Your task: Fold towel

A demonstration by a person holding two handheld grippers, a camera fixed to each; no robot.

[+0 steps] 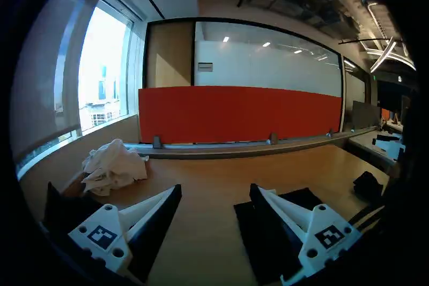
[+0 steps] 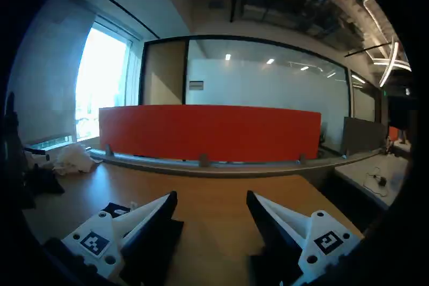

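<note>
In the left gripper view we see the left gripper (image 1: pixel 214 189) held low over a wooden tabletop (image 1: pixel 214 165), its jaws spread wide with nothing between them. The towel (image 1: pixel 112 167) lies as a crumpled white heap at the far left of the tabletop, near the window (image 1: pixel 102 85) and well apart from the gripper. We cannot make out its edges or corners in the bundle. A flat black cloth (image 1: pixel 263 243) lies under the right-hand finger, partly covered by it and cut off at the bottom. A small dark lump (image 1: pixel 368 184) sits near the tabletop's right edge, and we cannot tell what it is. An orange divider (image 1: pixel 236 113) stands along the far side. In the right gripper view the right gripper (image 2: pixel 211 196) hovers low over the tabletop (image 2: pixel 300 189), jaws spread and empty. Here the towel (image 2: pixel 72 159) looks small and far off to the left, by the window. Dark shapes (image 2: pixel 37 181) at the left edge, just beside the towel, are too shadowed to identify.
</note>
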